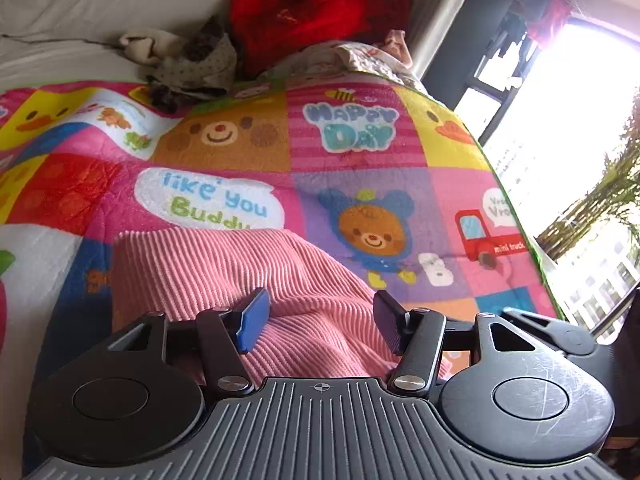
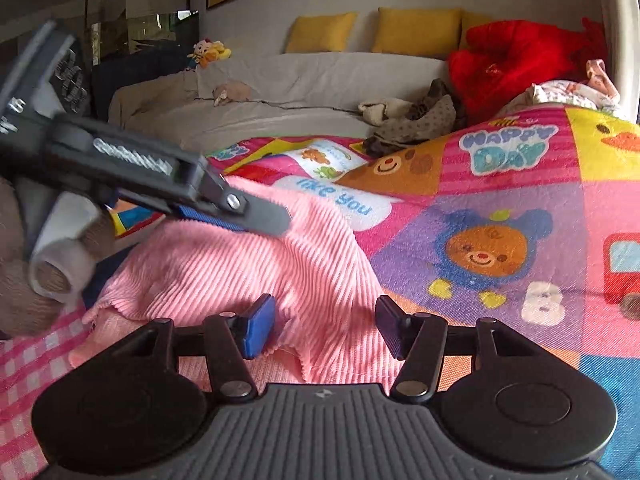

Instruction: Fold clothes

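Pink ribbed garment [image 1: 224, 276] lies rumpled on the cartoon patchwork quilt [image 1: 360, 184] covering the bed, at its near edge.

Left gripper [image 1: 320, 322]: jaws partly spread, a raised hump of pink fabric between them, but the blue pads [image 1: 252, 324] aren't visibly pressing it. In the right wrist view it [image 2: 256, 220] reaches in from the left, tip over the garment's upper fold (contact unclear, frame is blurred there).

Right gripper [image 2: 325, 326]: jaws about half spread over the garment's lower hem; fabric sits between them and nothing is gripped.

Further back: red jacket [image 2: 516, 60], a heap of grey-beige clothes [image 2: 404, 120], yellow cushions [image 2: 416, 30] by the wall. Pink checked cloth [image 2: 28, 364] sits at the lower left.
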A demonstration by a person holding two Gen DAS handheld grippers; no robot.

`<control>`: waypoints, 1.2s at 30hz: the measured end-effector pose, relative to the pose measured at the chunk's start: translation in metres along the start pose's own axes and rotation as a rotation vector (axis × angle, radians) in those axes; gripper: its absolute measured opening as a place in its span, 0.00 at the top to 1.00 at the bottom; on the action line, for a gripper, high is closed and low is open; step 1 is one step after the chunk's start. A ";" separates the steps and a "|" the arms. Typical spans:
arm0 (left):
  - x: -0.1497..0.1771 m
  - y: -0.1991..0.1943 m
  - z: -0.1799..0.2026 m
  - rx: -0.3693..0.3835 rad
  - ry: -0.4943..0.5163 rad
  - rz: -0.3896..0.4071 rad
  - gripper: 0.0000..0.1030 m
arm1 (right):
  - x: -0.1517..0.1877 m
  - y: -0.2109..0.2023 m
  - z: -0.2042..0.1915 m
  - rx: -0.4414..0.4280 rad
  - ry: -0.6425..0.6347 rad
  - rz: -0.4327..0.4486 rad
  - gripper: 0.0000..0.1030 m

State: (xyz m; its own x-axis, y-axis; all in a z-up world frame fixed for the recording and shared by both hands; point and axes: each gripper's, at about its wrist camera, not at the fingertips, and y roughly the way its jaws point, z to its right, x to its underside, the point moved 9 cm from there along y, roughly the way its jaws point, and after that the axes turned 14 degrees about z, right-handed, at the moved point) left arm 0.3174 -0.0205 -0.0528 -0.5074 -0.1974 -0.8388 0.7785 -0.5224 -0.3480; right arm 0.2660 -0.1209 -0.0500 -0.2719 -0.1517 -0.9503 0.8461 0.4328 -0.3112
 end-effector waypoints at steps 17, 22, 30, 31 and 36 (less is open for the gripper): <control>0.002 -0.073 -0.018 -0.070 0.006 0.091 0.41 | 0.021 0.018 -0.030 -0.067 -0.014 -0.086 0.39; 0.015 -0.077 -0.020 -0.077 0.027 0.093 0.41 | 0.008 0.007 -0.024 -0.070 -0.005 -0.085 0.39; 0.018 -0.072 -0.017 -0.065 0.037 0.088 0.41 | -0.062 0.027 -0.005 -0.024 0.045 0.034 0.39; 0.018 -0.072 -0.017 -0.067 0.040 0.087 0.41 | -0.065 0.040 -0.003 -0.021 0.054 0.033 0.39; 0.018 -0.078 -0.019 -0.084 0.043 0.086 0.40 | -0.035 0.103 0.000 0.040 0.006 -0.083 0.39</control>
State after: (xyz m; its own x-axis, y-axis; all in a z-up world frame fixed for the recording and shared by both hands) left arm 0.2552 0.0326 -0.0487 -0.4226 -0.2021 -0.8835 0.8477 -0.4330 -0.3064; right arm 0.3629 -0.0708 -0.0485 -0.3449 -0.1799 -0.9213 0.8382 0.3828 -0.3885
